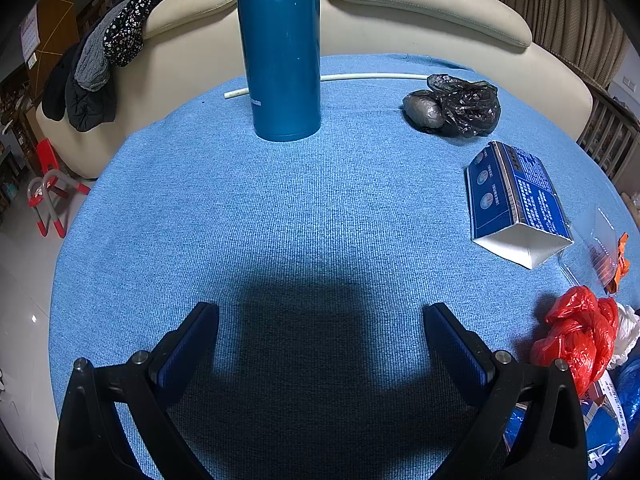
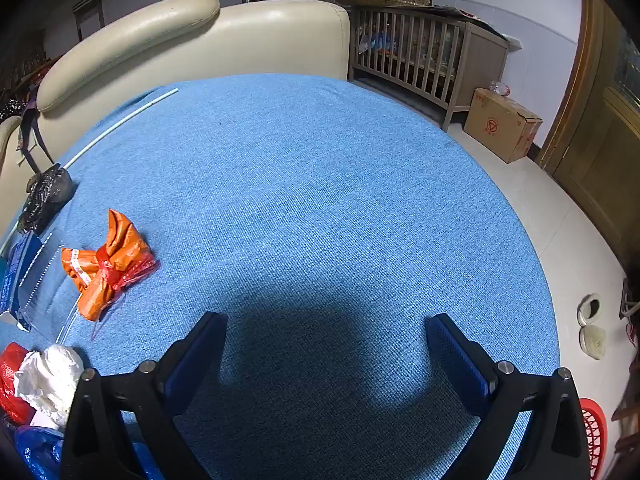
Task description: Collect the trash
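Trash lies on a table with a blue cloth [image 1: 304,208]. In the left wrist view a crumpled black plastic bag [image 1: 456,106] lies far right, a blue and white carton [image 1: 516,204] lies on its side nearer, and a red plastic bag [image 1: 576,336] sits at the right edge. My left gripper [image 1: 322,316] is open and empty above bare cloth. In the right wrist view an orange wrapper [image 2: 110,266] lies left, with the red bag [image 2: 8,380], white crumpled paper [image 2: 50,378] and the black bag [image 2: 44,196] further left. My right gripper [image 2: 326,326] is open and empty.
A tall blue flask [image 1: 280,48] stands at the far side, with a white straw-like tube [image 1: 376,77] behind it. A cream sofa [image 1: 400,12] backs the table. A wooden crib [image 2: 424,52], a cardboard box [image 2: 502,126] and a red basket [image 2: 594,436] stand on the floor to the right.
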Tool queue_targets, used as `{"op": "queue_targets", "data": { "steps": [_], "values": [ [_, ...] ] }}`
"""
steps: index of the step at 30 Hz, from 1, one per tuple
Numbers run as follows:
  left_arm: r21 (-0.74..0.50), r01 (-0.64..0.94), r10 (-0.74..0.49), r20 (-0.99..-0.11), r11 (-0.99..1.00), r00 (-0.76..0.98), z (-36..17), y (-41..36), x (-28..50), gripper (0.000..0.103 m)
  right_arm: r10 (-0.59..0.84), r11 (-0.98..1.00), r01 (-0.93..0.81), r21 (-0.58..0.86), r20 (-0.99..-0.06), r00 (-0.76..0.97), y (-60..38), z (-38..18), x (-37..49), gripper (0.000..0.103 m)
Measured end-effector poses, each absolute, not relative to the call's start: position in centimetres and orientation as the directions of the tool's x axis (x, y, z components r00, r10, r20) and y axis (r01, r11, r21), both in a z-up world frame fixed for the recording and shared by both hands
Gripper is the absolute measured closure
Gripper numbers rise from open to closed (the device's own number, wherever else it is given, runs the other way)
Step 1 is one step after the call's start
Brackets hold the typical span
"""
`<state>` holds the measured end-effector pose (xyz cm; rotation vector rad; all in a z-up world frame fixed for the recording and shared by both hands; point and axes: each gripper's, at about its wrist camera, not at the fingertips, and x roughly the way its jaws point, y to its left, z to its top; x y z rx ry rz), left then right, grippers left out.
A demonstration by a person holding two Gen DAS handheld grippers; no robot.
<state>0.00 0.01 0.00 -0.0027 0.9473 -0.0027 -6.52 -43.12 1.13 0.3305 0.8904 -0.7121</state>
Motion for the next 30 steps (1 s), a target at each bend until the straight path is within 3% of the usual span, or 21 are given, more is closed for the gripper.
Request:
{"op": "queue_targets", "data": {
  "steps": [5,10,18,30],
  "values": [
    [-0.017,0.045,-0.040,-0.815,0.999,0.578,0.3,0.5,-0.5,0.000,-0.380,0.757,0.653,-0.022,-0.828,0.412,-43.3,1.3,-6.3,0.000],
    [-0.037,0.039,-0.053,-0.785,0.999,0.617,2.4,1.8,-2.9,0.000,-0.438,0.749,0.663,-0.016,-0.762,0.477,-42.6,4.1,-9.6,0.000],
    [-0.039,0.079,-0.083,-0.726,0.996,0.683,6.4,1.6,-7.5,0.000,-0.399,0.804,0.592,0.065,-0.678,0.617,-37.7,9.8,-14.1,0.000],
    [-0.038,0.131,-0.121,-0.686,0.991,0.718,9.3,0.5,-14.7,0.000,-0.322,0.840,0.518,0.161,-0.621,0.715,-29.7,10.8,-20.7,0.000]
  ]
}}
